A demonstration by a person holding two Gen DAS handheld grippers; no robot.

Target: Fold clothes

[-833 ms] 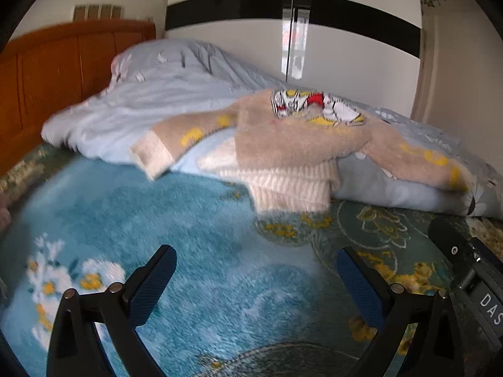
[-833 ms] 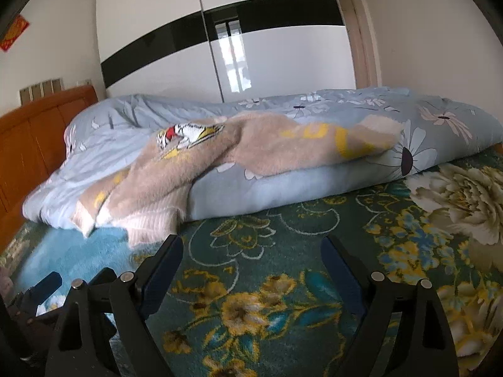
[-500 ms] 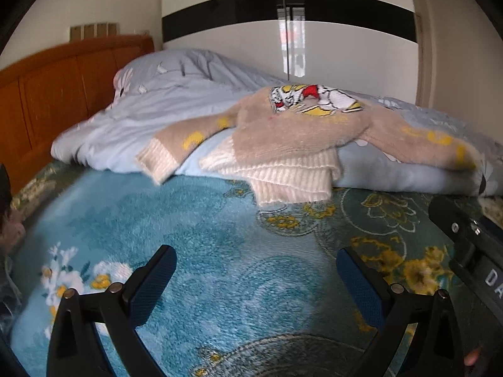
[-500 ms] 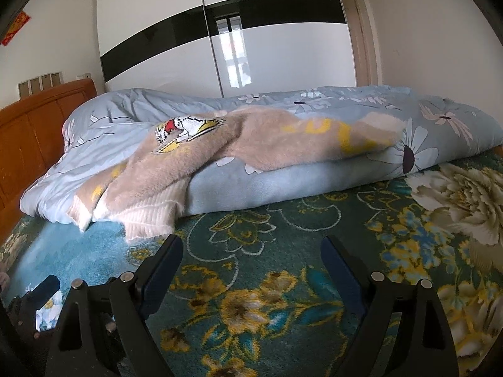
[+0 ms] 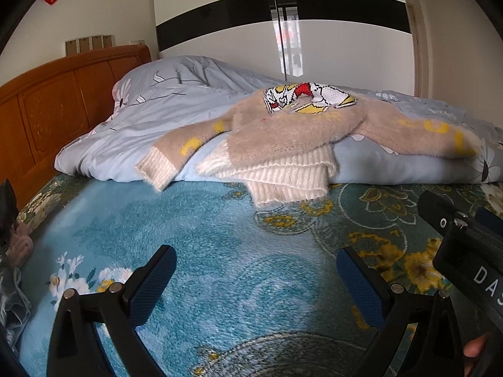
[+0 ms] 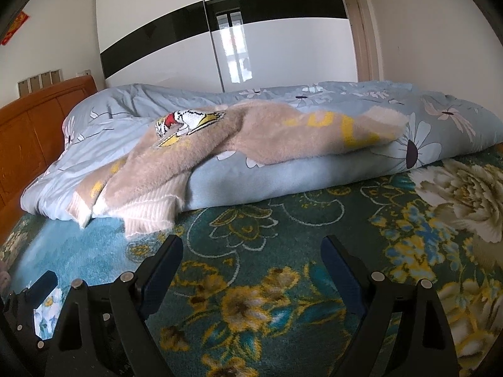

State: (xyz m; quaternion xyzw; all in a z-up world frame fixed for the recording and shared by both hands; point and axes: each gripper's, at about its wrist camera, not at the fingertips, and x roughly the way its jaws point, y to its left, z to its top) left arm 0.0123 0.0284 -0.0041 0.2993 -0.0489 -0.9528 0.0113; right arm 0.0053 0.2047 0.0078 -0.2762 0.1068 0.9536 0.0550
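Note:
A fuzzy beige sweater (image 5: 283, 138) (image 6: 188, 157) with a cartoon patch and cream ribbed hem lies crumpled over the rolled pale-blue duvet (image 5: 151, 116) (image 6: 314, 176), sleeves spread to both sides. Its hem hangs onto the teal floral blanket (image 5: 201, 238) (image 6: 283, 220). My left gripper (image 5: 254, 279) hovers open over the blanket, well short of the sweater, with nothing between its fingers. My right gripper (image 6: 251, 267) is also open and empty, further right. The right gripper's black body (image 5: 465, 245) shows at the edge of the left wrist view.
A wooden headboard (image 5: 47, 106) stands at the left. White wardrobe doors with a black band (image 6: 220, 40) rise behind the bed. Dark and grey items (image 5: 9, 251) lie at the left edge of the blanket.
Both grippers have drawn back and tilted up a little, so the sweater sits slightly farther and more of the wall shows. Jaws stayed open.

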